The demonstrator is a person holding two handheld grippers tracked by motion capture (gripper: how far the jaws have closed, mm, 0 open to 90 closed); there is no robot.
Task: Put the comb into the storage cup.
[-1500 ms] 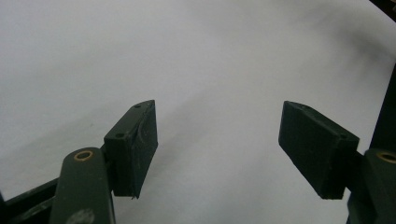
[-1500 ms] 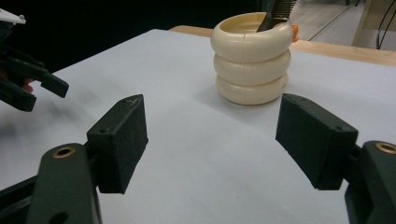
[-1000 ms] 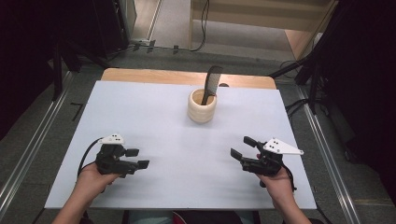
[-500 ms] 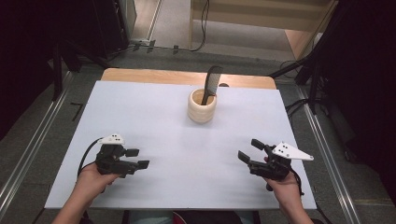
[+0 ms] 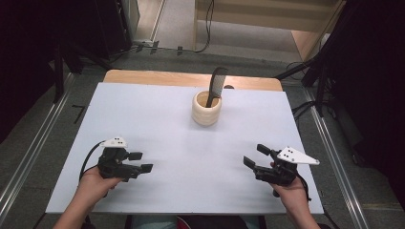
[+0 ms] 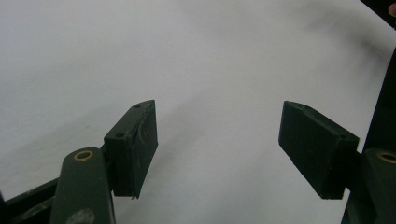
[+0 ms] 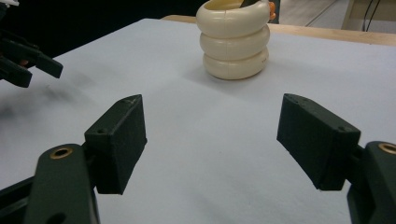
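While both hands are resting near the table's (image 5: 157,114) front edge, the left gripper (image 5: 138,162) (about 8 o'clock) and right gripper (image 5: 255,156) (about 4 o'clock) are holding their jaws wide apart, gripping nothing, probably readying a reach. At 12 o'clock, well apart from both, the cream ringed cup (image 5: 207,109) is propping a dark comb (image 5: 216,86) upright. The cup's wall is hiding the comb's lower end; the orange bit (image 7: 270,8) at the rim is too small to identify.

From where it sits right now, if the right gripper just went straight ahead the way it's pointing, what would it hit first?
Probably the cream ringed cup that holds the dark comb. In its own view, the right gripper has open jaws framing bare white table, and the cup stands ahead slightly left of centre. Depth is hard to judge, so it might skim past.
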